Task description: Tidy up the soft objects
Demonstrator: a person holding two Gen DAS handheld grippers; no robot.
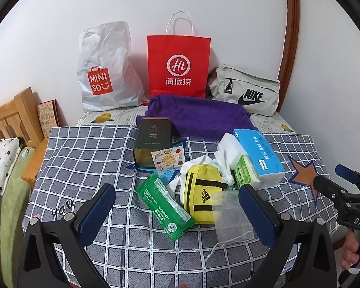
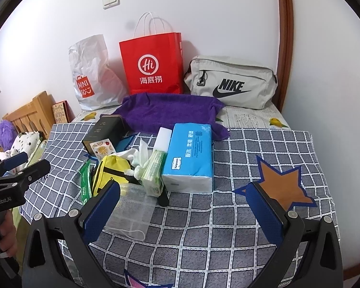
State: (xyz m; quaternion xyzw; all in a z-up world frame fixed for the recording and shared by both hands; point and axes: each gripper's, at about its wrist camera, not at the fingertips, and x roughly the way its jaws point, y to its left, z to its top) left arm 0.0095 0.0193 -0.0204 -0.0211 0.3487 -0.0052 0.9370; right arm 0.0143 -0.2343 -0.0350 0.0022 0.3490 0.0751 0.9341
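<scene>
Both tongs hang spread apart, empty: left tongs (image 1: 177,206) over the yellow pouch (image 1: 200,192), right tongs (image 2: 183,206) above the checked blanket (image 2: 228,216). Pile mid-bed: pouch, green packet (image 1: 165,206), blue tissue pack (image 2: 189,154). Purple towel (image 1: 196,117) behind, bags along the wall.

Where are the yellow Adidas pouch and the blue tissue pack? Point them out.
yellow Adidas pouch (image 1: 201,193): left wrist view, on its logo face.
blue tissue pack (image 2: 189,153): right wrist view, on its top face.
</scene>
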